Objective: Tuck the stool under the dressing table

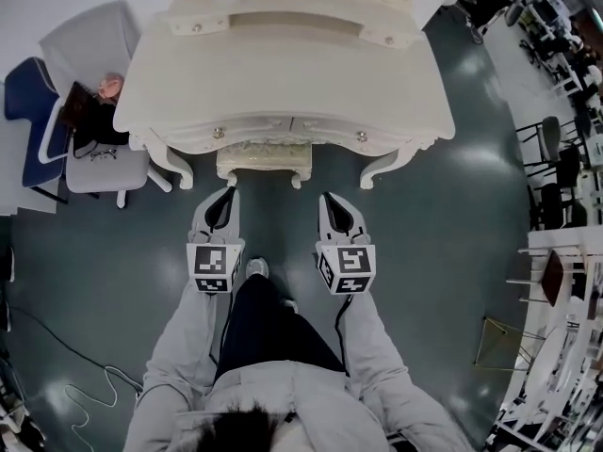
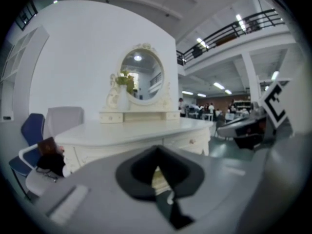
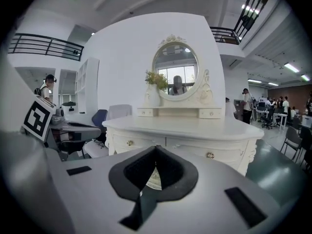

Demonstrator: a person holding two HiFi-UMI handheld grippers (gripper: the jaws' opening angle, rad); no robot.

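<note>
A cream dressing table (image 1: pixel 283 73) with an oval mirror (image 3: pixel 175 72) stands ahead of me. Its matching cream stool (image 1: pixel 264 161) sits between the table's front legs, mostly under the tabletop, with only its front edge showing. My left gripper (image 1: pixel 227 194) and right gripper (image 1: pixel 327 199) hover side by side in front of the stool, apart from it. Both are shut with nothing between their jaws. In the left gripper view the table (image 2: pixel 131 130) fills the middle, and the right gripper view shows its drawers (image 3: pixel 195 150) head-on.
A grey office chair (image 1: pixel 99 111) and a blue chair (image 1: pixel 28 111) with bags on them stand left of the table. Cables (image 1: pixel 85 384) lie on the dark floor at lower left. Racks and chairs (image 1: pixel 556 252) line the right side. My legs (image 1: pixel 268 328) are below the grippers.
</note>
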